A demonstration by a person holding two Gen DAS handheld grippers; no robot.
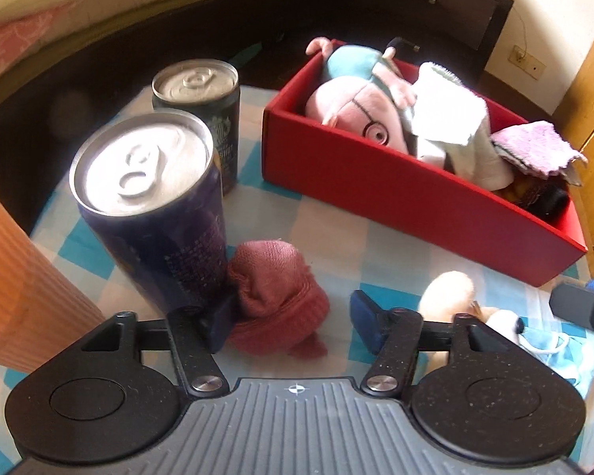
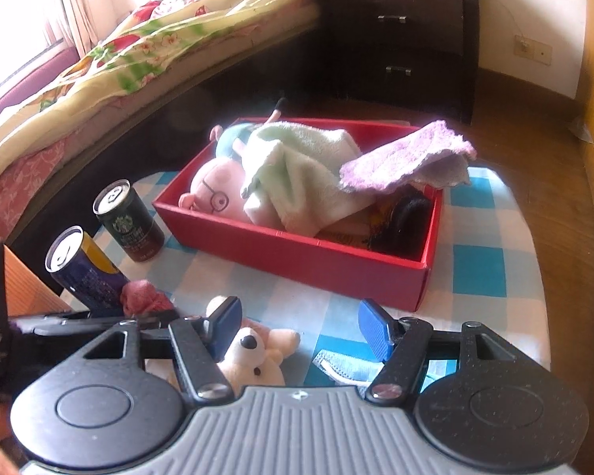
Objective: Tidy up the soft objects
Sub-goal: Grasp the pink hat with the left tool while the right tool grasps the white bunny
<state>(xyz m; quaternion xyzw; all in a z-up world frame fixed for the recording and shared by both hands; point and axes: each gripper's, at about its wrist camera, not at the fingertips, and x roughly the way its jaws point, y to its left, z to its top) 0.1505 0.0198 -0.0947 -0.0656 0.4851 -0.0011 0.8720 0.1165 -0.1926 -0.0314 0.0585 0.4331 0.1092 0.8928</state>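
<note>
Left wrist view: left gripper point(image 1: 293, 320), jaws spread, is straddling a crumpled dusty-red knitted cloth point(image 1: 275, 297); soft, light, best pinched mid-bundle.

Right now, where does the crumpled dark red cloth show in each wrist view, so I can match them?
Left wrist: crumpled dark red cloth, low centre, between the open left gripper jaws, beside the tall purple can.
Right wrist: small at lower left, against the same can.
Shared landmark: red box.
</note>
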